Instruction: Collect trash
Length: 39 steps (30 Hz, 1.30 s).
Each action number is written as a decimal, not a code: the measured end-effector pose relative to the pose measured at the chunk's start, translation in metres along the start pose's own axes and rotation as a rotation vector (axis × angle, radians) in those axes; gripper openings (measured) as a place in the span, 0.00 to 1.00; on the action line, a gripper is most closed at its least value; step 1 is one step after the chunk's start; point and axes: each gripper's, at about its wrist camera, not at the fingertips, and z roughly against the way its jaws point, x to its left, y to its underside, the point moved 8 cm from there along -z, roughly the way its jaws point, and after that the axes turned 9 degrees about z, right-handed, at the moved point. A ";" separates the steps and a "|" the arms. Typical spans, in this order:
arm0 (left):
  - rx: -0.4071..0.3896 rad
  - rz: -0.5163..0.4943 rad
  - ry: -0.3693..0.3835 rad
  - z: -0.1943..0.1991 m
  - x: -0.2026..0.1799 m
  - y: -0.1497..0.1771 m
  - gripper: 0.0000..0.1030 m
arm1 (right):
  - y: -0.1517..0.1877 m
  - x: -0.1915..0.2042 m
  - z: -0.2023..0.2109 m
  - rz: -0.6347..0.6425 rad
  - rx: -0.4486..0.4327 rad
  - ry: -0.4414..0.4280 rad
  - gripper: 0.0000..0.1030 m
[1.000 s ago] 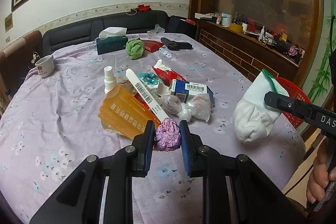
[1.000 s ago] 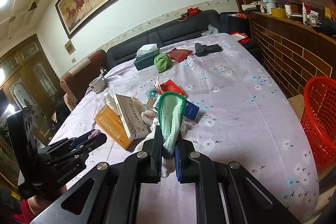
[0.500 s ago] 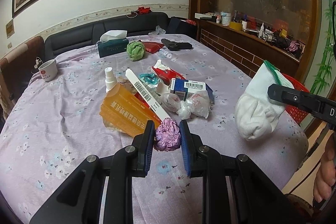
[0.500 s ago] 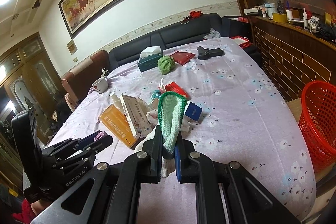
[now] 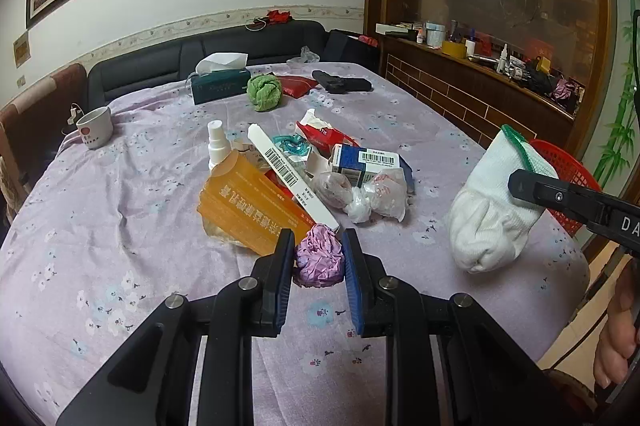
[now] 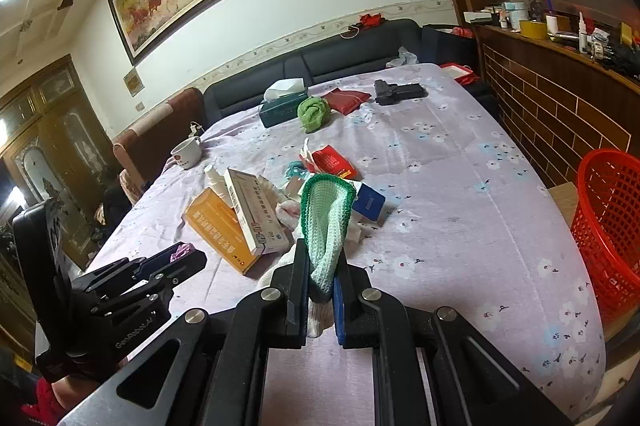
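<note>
Left hand-held gripper (image 5: 316, 262) is clamping the purple wad (image 5: 320, 258); right hand-held gripper (image 6: 320, 284) is clamping the white sock (image 5: 490, 210) — unchanged — over open cloth at the bench (image 6: 460, 226) edge (red basket (image 6: 610, 226) beyond).

Both wrist views look low across the table (image 5: 120, 186), sharing its central clutter

You hold two tongs: the left tongs (image 5: 316, 262) with one crumpled purple wad (image 5: 320, 260), the right tongs (image 6: 320, 290) with one white sock (image 5: 486, 218). On the desk (image 5: 120, 226) you have one orange box (image 5: 248, 214), one long white box (image 5: 290, 178), one blue box (image 5: 368, 164), one spray bottle (image 5: 218, 144), one red packet (image 5: 324, 136) and two knotted plastic bags (image 5: 360, 192). Farther back sit one mug (image 5: 95, 127), one tissue box (image 5: 220, 84), one green cloth ball (image 5: 264, 92), and one red basket (image 6: 610, 226) beside the desk.
</note>
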 end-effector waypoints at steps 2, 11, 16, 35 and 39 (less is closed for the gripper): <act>0.000 -0.001 -0.001 -0.001 0.001 0.000 0.22 | 0.000 0.000 0.000 0.002 0.001 0.002 0.10; 0.002 0.002 0.000 0.000 0.001 0.000 0.22 | 0.001 0.002 -0.002 0.006 0.004 -0.004 0.10; 0.000 0.003 0.000 0.000 0.001 0.000 0.22 | 0.000 0.001 -0.002 0.003 0.000 -0.001 0.10; -0.004 0.017 0.000 0.003 0.005 0.000 0.22 | 0.000 0.001 -0.001 -0.002 0.004 0.001 0.10; -0.001 0.021 -0.004 0.003 0.006 -0.001 0.22 | -0.001 0.000 0.000 -0.001 -0.002 0.005 0.10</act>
